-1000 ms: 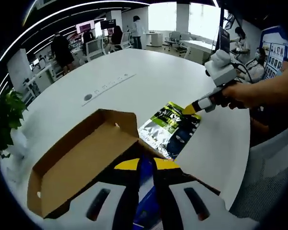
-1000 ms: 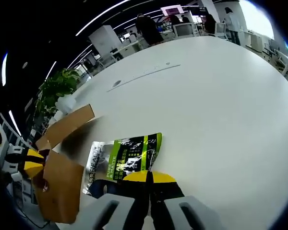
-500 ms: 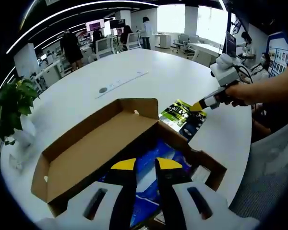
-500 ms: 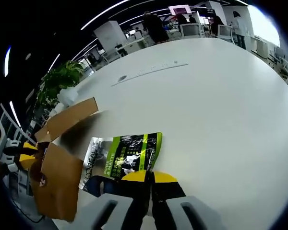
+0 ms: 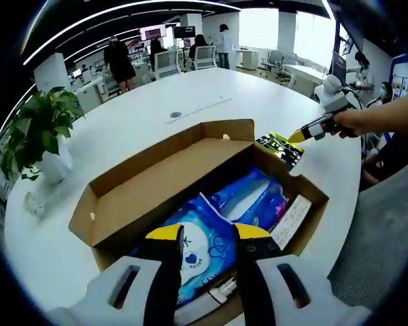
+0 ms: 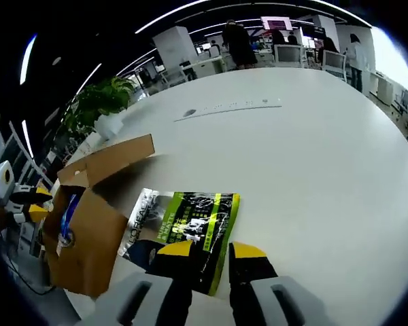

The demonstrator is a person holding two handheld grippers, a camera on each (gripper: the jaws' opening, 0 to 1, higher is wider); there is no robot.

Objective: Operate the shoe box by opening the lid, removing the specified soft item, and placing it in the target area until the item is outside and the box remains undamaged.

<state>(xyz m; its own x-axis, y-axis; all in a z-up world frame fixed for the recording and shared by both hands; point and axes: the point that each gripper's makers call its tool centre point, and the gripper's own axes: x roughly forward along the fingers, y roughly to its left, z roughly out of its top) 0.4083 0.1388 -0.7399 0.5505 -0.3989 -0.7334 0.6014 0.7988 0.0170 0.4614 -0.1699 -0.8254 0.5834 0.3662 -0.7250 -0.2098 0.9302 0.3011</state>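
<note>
The cardboard shoe box (image 5: 302,187) stands on the white table with its lid (image 5: 163,176) folded back to the left. Blue soft packets (image 5: 211,238) and a white card (image 5: 292,221) lie inside. My left gripper (image 5: 209,232) hovers open over the box's near edge, above the packets. A green-and-black pouch (image 6: 190,224) lies flat on the table just beyond the box, also seen as the pouch (image 5: 280,146) in the left gripper view. My right gripper (image 6: 211,250) is open at the pouch's near edge, its jaws apart; a hand holds this right gripper (image 5: 306,132).
The round white table (image 6: 313,156) stretches far beyond the pouch, with a cable slot (image 6: 228,106) in its middle. A potted plant (image 5: 37,132) stands at the table's left edge. The box (image 6: 81,231) is left of the pouch. People and desks fill the background.
My right gripper has opened and let go of the pouch, which now lies on the table. The left gripper view has pulled back from the box, and its jaws stand wider.
</note>
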